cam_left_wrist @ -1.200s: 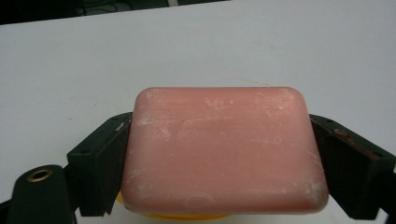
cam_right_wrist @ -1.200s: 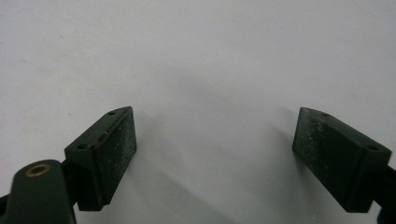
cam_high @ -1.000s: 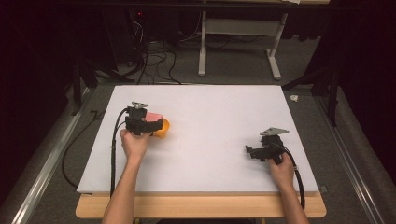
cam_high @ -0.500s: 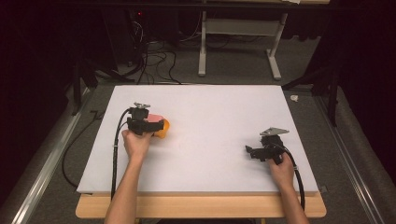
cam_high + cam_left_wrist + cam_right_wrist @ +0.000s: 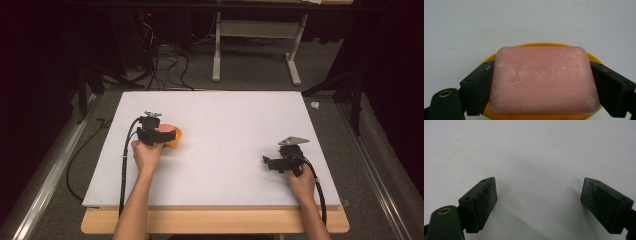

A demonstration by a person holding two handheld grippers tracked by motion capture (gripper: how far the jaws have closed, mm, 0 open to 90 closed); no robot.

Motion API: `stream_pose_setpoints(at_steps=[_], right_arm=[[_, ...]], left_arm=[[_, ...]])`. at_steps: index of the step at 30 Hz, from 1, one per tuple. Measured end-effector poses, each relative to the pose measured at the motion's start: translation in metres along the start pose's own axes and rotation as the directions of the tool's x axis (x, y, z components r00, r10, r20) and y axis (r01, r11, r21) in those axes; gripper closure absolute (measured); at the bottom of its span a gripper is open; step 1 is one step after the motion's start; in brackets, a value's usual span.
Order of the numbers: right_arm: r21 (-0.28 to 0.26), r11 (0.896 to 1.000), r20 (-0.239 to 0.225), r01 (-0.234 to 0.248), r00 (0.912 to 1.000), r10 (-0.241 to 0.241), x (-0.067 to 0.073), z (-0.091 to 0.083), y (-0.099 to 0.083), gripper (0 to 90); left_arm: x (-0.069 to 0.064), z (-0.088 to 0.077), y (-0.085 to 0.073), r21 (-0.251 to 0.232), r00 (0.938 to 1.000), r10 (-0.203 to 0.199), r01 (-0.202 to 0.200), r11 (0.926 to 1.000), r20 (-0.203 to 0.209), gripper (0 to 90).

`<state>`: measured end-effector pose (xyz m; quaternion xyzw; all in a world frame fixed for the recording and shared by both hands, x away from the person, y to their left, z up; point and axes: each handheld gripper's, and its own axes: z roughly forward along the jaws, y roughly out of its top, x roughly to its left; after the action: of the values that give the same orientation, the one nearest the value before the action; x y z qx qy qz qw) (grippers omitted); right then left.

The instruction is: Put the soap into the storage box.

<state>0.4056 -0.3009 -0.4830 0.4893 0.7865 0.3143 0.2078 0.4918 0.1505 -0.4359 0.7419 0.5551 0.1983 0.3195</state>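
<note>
A pink bar of soap (image 5: 544, 80) sits between the jaws of my left gripper (image 5: 541, 75), whose pads (image 5: 485, 85) press on its two short sides. Right under the bar is a yellow-orange soap dish (image 5: 541, 45); I cannot tell whether the bar rests in it or hangs just above. In the high view the left gripper (image 5: 150, 131), the soap (image 5: 167, 131) and the dish (image 5: 176, 140) are at the left of the white table (image 5: 225, 125). My right gripper (image 5: 272, 162) is at the right, jaws wide apart with nothing between them (image 5: 539, 195), over bare tabletop.
A black cable (image 5: 124, 165) trails from the left gripper off the table's near edge. The wooden front edge (image 5: 215, 220) runs below the white board. Beyond the far edge, a dark floor holds cables and a white stand (image 5: 255, 55).
</note>
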Motion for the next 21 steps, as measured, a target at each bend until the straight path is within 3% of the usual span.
stream_pose_setpoints(at_steps=[17,21], right_arm=[[0.000,1.000,0.000,0.000,1.0000,0.000,0.0000,0.0000,0.0000,14.3],[0.000,1.000,0.000,0.001,1.0000,-0.001,0.0000,0.0000,0.0000,14.3]], left_arm=[[-0.0008,0.0070,-0.0026,0.025,1.0000,0.003,-0.003,0.9997,-0.004,13.8],[-0.0001,0.0081,-0.0028,0.025,0.9999,-0.012,0.012,0.9996,0.007,13.7]])
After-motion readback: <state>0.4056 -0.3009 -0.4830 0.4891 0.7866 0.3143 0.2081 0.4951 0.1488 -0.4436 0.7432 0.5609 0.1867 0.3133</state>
